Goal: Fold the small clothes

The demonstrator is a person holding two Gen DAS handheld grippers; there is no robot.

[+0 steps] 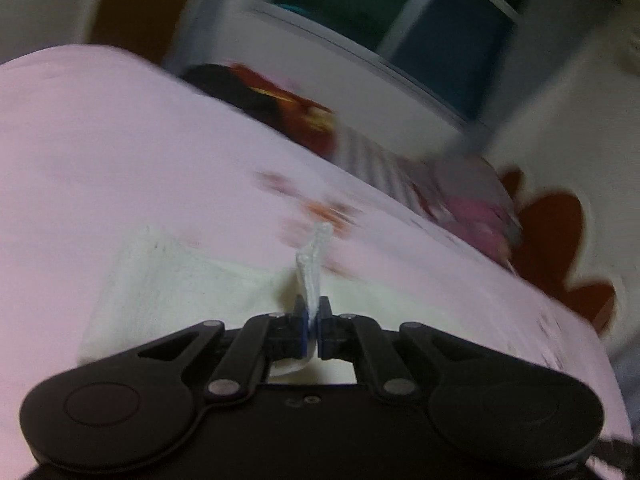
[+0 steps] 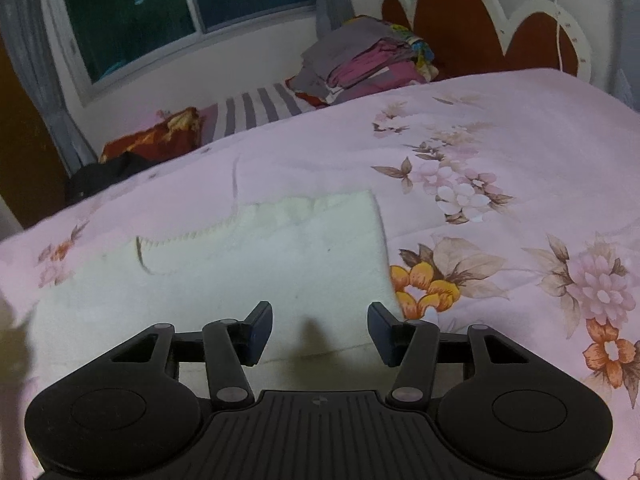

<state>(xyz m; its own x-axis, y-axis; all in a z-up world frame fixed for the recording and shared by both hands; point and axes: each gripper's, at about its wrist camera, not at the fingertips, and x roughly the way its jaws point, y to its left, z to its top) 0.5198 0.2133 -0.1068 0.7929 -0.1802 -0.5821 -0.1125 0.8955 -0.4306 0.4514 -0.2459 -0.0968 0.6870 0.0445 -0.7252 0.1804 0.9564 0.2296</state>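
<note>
A small cream-white garment (image 2: 248,268) lies flat on the pink floral bedspread (image 2: 500,128), with a lacy edge along its far side. My right gripper (image 2: 320,332) is open just above its near right part, touching nothing. In the blurred left wrist view the same garment (image 1: 168,280) lies on the bed, and my left gripper (image 1: 313,320) is shut on a thin pinched-up fold of its white fabric (image 1: 314,264), which sticks up between the pads.
A pile of folded clothes (image 2: 368,64) sits at the bed's far side by the red and white headboard (image 2: 480,28). A striped cloth (image 2: 256,110), a red patterned item (image 2: 160,136) and a dark bundle (image 2: 104,176) lie beyond the bed under the window (image 2: 180,12).
</note>
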